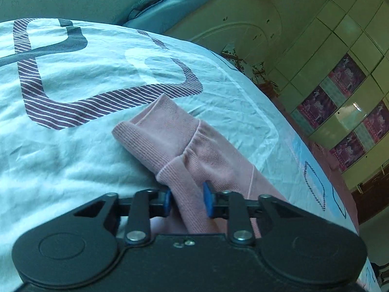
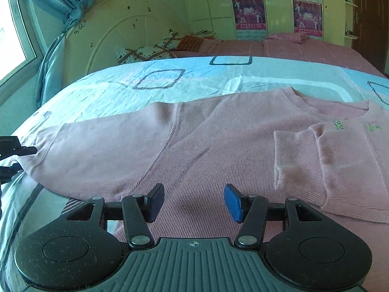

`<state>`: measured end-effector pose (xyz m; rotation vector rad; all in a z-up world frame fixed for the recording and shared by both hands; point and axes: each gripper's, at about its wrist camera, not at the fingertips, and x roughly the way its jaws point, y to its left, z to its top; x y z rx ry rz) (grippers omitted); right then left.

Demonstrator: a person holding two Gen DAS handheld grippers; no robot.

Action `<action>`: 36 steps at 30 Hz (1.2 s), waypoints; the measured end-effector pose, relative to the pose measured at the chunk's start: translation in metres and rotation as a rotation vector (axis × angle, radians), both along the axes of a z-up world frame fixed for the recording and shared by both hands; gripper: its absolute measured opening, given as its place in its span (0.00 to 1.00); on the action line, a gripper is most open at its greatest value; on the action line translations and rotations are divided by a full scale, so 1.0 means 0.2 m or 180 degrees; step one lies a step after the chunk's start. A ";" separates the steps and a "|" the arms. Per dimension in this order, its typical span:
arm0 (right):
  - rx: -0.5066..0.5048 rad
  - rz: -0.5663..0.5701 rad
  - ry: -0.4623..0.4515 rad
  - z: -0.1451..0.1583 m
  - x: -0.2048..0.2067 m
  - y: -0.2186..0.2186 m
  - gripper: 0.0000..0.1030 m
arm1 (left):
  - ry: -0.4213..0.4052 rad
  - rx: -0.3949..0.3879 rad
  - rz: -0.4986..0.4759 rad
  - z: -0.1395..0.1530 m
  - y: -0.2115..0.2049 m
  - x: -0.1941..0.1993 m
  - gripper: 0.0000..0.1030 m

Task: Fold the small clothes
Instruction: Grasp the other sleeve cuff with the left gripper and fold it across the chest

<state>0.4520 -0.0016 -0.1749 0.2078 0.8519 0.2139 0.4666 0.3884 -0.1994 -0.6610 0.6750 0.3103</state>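
A small pink ribbed sweater [image 2: 199, 150] lies flat on the bed. One sleeve [image 2: 316, 160] is folded across its chest at the right; green lettering shows near the collar. The other sleeve [image 2: 97, 150] stretches out to the left. In the left wrist view, my left gripper [image 1: 187, 200] is shut on that sleeve [image 1: 192, 160] near its cuff [image 1: 150, 133]; the cuff lies crumpled on the cover. The left gripper also shows at the left edge of the right wrist view [image 2: 17, 146]. My right gripper [image 2: 194, 200] is open and empty, just above the sweater's lower body.
The bed has a white and light-blue cover [image 2: 116, 90] with rounded square prints. A white headboard [image 2: 126, 26], a patterned pillow [image 2: 145, 53] and a pink blanket [image 2: 291, 46] lie beyond. Teal curtains [image 2: 63, 7] hang left. Green wardrobes [image 1: 340, 56] stand behind.
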 end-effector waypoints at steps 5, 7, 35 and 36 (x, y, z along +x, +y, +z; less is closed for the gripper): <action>-0.0304 0.0126 0.0056 -0.07 0.04 0.07 0.54 | -0.0137 0.0086 -0.0135 0.06 -0.05 0.01 0.05; -0.0232 0.0128 0.0061 -0.06 0.05 0.05 0.54 | -0.0290 0.0179 -0.0338 0.14 -0.14 0.01 0.05; 0.0462 -0.0840 -0.0091 0.15 -0.33 -1.03 0.54 | -0.0438 0.0849 -0.3120 0.09 -2.02 -0.09 0.72; 0.0519 -0.0803 -0.0077 0.14 -0.31 -1.01 0.54 | -0.0424 0.0919 -0.3057 0.10 -1.97 -0.10 0.72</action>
